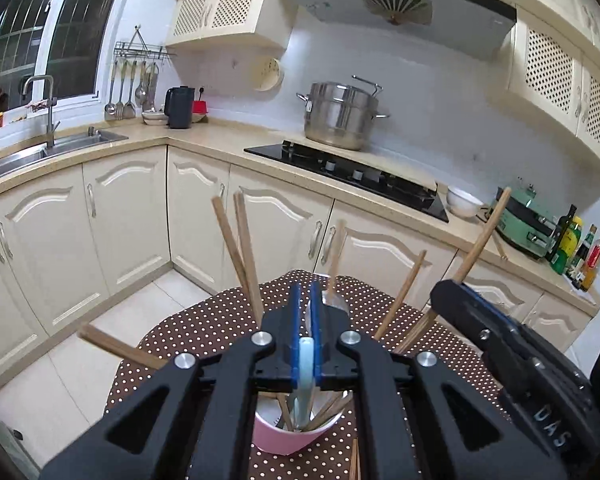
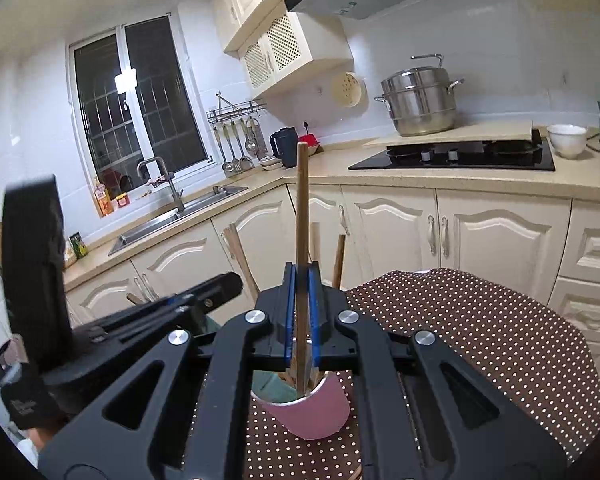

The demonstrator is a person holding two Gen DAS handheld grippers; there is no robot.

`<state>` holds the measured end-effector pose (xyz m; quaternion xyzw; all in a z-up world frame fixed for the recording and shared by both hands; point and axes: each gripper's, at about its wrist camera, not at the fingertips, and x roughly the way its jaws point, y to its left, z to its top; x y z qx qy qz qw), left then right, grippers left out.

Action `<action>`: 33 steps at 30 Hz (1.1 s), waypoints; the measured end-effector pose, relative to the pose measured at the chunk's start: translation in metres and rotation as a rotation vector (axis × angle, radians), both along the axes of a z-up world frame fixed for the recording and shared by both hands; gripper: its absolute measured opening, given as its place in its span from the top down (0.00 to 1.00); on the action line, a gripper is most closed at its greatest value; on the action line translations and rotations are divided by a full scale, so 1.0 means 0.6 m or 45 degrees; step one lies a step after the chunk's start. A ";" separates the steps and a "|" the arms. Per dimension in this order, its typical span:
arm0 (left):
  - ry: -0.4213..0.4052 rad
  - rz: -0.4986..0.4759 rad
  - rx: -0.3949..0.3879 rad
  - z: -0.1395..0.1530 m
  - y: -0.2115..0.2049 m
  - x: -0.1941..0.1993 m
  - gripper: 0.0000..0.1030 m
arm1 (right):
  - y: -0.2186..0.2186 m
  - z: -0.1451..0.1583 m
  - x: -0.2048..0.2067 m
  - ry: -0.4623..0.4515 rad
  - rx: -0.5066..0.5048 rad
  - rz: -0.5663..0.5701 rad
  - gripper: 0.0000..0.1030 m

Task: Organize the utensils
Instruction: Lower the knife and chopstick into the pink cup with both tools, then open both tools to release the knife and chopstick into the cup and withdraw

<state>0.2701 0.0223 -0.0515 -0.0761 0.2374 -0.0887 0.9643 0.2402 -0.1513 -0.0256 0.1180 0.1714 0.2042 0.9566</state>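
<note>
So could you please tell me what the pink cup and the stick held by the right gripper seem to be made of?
The pink cup looks like matte plastic or coated metal, with a pale, silvery rim. The stick in the right gripper looks like unvarnished wood or bamboo: dull tan, squared end.

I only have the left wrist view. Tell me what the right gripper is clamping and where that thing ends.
Observer: The right gripper is shut on a wooden chopstick, held nearly upright.
Operator: Report where its lower end goes.
Observer: It runs down into the pink cup, among the other chopsticks already standing there.
Operator: Say what sits beyond that cup on the right side.
Observer: Bare polka-dot tablecloth stretches to the right of the cup; no loose utensils show on that stretch.
Operator: Describe my own gripper as seen from there.
Observer: The left gripper comes in from the left, its tip beside the cup; what it holds is hidden in that view.
</note>
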 end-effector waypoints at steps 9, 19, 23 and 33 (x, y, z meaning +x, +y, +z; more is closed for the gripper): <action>-0.073 0.009 0.030 0.008 -0.001 -0.023 0.56 | -0.002 -0.015 0.012 0.022 0.023 0.008 0.93; -0.086 0.085 0.083 0.016 0.015 -0.052 0.48 | 0.021 -0.012 0.000 0.000 -0.036 -0.012 0.93; -0.116 0.138 0.169 0.017 0.019 -0.070 0.44 | 0.042 -0.018 -0.003 -0.006 -0.082 -0.022 0.93; -0.107 0.161 0.252 0.009 0.033 -0.093 0.44 | 0.067 -0.039 -0.005 0.024 -0.133 -0.032 0.93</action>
